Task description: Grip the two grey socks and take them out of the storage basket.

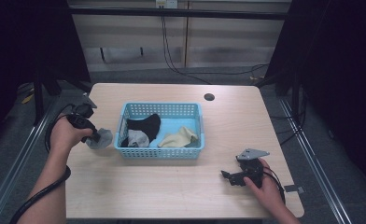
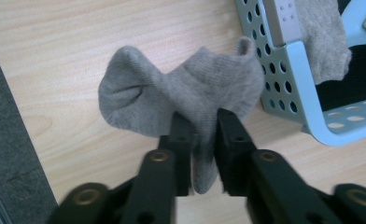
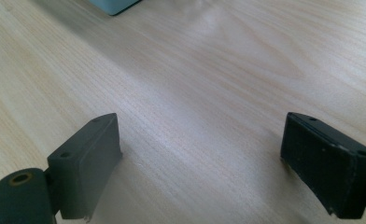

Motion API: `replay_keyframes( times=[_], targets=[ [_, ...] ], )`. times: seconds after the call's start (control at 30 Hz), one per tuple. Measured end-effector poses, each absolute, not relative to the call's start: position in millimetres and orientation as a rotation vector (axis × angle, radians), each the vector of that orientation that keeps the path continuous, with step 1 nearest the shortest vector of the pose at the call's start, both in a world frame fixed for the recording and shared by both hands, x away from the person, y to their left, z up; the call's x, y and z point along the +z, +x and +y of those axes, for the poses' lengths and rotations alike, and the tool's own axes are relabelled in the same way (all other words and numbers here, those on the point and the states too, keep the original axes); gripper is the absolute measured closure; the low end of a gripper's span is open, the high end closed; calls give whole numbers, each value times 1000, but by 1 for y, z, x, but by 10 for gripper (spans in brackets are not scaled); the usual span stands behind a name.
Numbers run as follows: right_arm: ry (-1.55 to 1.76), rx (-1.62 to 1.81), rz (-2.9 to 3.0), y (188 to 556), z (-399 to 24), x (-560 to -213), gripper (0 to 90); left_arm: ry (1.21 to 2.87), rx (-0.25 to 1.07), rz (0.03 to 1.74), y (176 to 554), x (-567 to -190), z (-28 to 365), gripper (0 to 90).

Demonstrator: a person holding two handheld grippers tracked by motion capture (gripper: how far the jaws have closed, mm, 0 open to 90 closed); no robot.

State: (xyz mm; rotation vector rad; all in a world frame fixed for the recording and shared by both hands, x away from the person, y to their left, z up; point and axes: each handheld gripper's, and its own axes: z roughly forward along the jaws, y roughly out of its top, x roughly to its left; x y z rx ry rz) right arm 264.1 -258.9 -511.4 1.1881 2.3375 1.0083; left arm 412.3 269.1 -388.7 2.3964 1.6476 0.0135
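A grey sock [image 2: 186, 93] is pinched in my left gripper [image 2: 203, 122], which is shut on a fold of it just above the table. In the high view that grey sock [image 1: 102, 137] hangs at the left gripper [image 1: 96, 136], right beside the left wall of the light blue basket [image 1: 160, 151]. Inside the basket lie a black sock [image 1: 146, 125], a grey-white sock [image 1: 137, 138] and a cream sock [image 1: 179, 137]. My right gripper [image 1: 226, 177] rests low on the table at the front right, open, with bare wood between its jaws [image 3: 200, 154].
The basket's perforated corner [image 2: 288, 70] stands close to the right of the held sock. A dark round hole [image 1: 209, 97] sits in the tabletop behind the basket. Cables trail from both grippers toward the table's front edge.
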Motion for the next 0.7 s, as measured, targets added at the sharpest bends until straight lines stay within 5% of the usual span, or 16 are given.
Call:
replay_keyframes(
  times=[0.23,0.7],
  targets=[
    [1188,1008,2337,264,-259,-511,114,2386,131,1613,415,-379,264,533],
    [1191,1010,2335,264,-259,-511,114,2383,130,1415,422,-359,211,502]
  ],
)
